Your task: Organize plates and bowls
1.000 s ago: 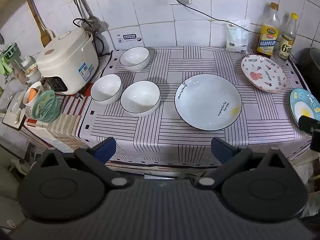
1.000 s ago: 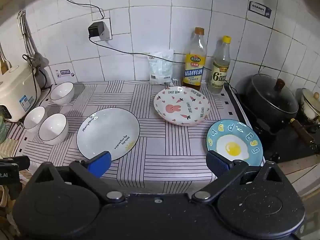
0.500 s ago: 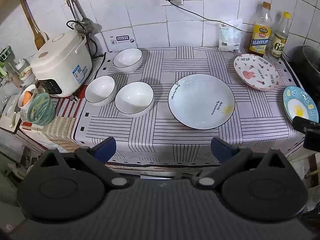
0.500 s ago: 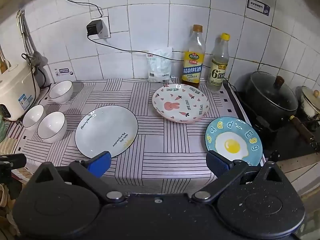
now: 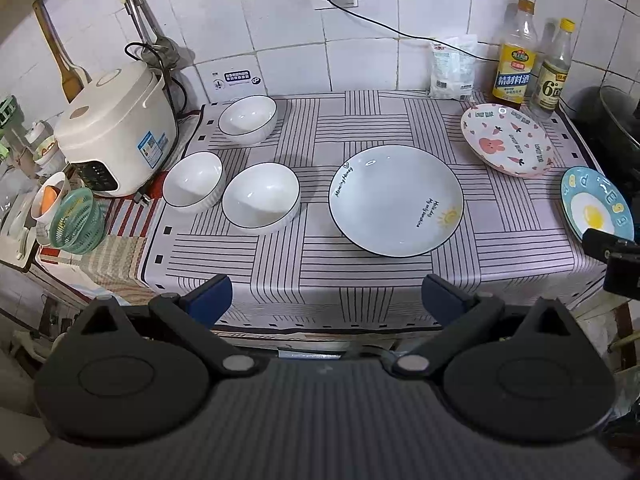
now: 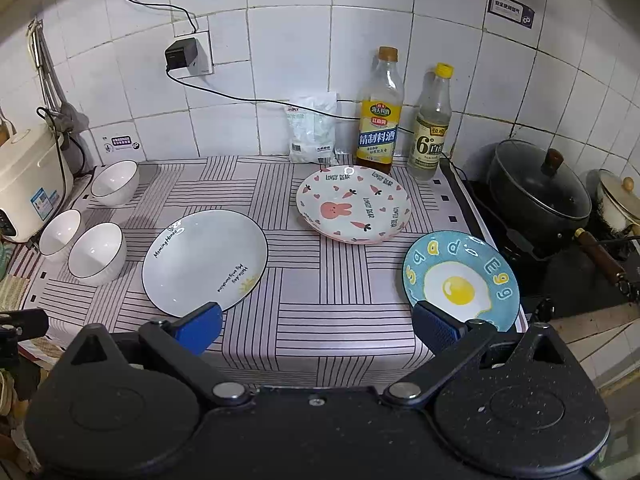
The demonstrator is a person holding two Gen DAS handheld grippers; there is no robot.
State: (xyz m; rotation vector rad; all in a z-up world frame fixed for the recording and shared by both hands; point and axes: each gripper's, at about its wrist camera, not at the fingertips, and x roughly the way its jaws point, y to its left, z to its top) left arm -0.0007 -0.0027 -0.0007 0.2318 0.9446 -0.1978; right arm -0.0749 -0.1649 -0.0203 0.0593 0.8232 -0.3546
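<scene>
Three white bowls stand at the left of the striped cloth: a back bowl (image 5: 248, 119), a left bowl (image 5: 193, 181) and a front bowl (image 5: 261, 197). A large pale plate (image 5: 396, 200) lies in the middle, also in the right wrist view (image 6: 205, 261). A pink rabbit plate (image 6: 353, 204) lies at the back right. A blue egg plate (image 6: 460, 280) lies at the right edge. My left gripper (image 5: 326, 299) is open and empty before the counter's front edge. My right gripper (image 6: 316, 322) is open and empty, its right finger just in front of the egg plate.
A rice cooker (image 5: 116, 132) stands at the left with a green basket (image 5: 78, 220) by it. Two bottles (image 6: 380, 116) and a white bag (image 6: 313, 128) stand at the back wall. A black lidded pot (image 6: 540, 192) sits on the stove at the right.
Both cameras have shifted slightly; the scene sits a little lower and closer in the views. Nothing on the counter has moved. Both grippers stay open.
</scene>
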